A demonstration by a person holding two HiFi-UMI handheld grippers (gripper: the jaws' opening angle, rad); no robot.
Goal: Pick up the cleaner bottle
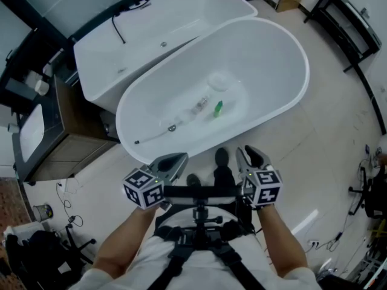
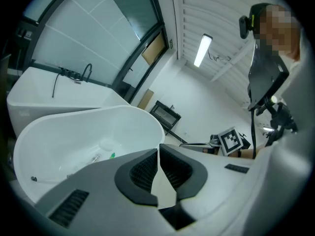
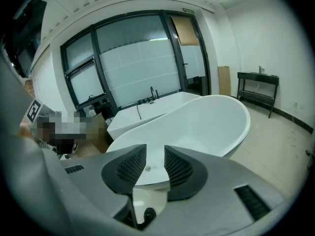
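Observation:
A small green bottle (image 1: 217, 108) lies on the floor of the oval white bathtub (image 1: 290, 95), beside a clear bottle (image 1: 200, 106) lying flat. Both show small and far off in the left gripper view, green bottle (image 2: 112, 155) and clear bottle (image 2: 96, 158). My left gripper (image 1: 177, 160) hovers outside the tub's near rim, well short of them, its jaws (image 2: 158, 149) shut on nothing. My right gripper (image 1: 251, 153) is level with it to the right; its pads stand apart with nothing between them (image 3: 155, 154). No bottle shows in the right gripper view.
A white round object (image 1: 219, 80) and a drain (image 1: 172, 127) are also in the tub. A second, rectangular tub (image 1: 151, 35) stands behind it. A wooden cabinet (image 1: 66, 138) is at left, a black rack (image 1: 351, 17) at upper right. My shoes (image 1: 222, 159) stand by the rim.

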